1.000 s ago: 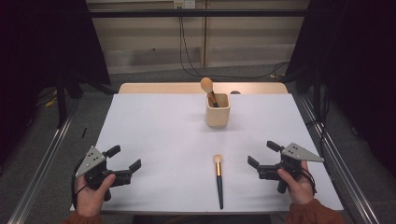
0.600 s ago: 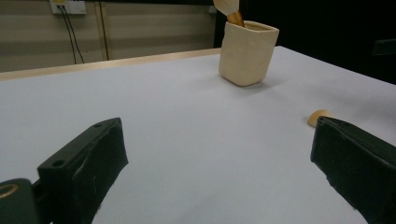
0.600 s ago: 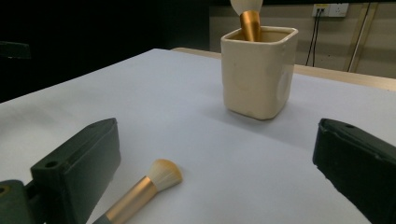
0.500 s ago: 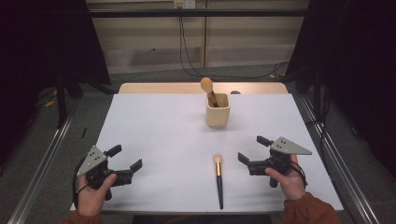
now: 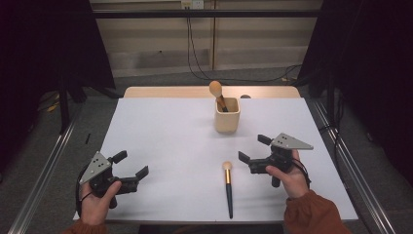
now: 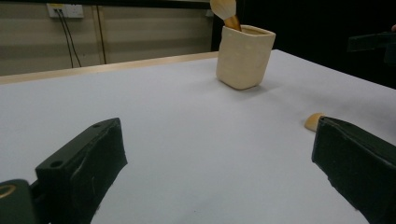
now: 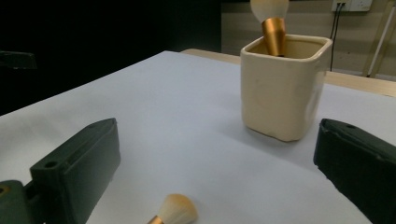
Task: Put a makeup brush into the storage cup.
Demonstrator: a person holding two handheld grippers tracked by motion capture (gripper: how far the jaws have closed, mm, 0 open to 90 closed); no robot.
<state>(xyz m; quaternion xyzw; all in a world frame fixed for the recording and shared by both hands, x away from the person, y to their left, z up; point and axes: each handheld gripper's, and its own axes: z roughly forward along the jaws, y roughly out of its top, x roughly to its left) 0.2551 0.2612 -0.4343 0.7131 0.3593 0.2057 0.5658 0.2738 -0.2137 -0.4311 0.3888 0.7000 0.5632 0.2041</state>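
Right claw [image 5: 253, 152]: jaws apart, empty, just beside the brush [image 5: 227, 187] lying on the counter [image 5: 165, 131].
Left claw [image 5: 130, 165]: jaws apart, empty.

White-topped table [image 5: 160, 141], wooden edge at its far side. Beyond the table: beige panelled wall [image 5: 160, 41], wall socket [image 5: 191, 4], black cables [image 5: 199, 53] hanging to grey floor. Black curtains [image 5: 46, 44] flank the table; metal rails [image 5: 41, 180] alongside.
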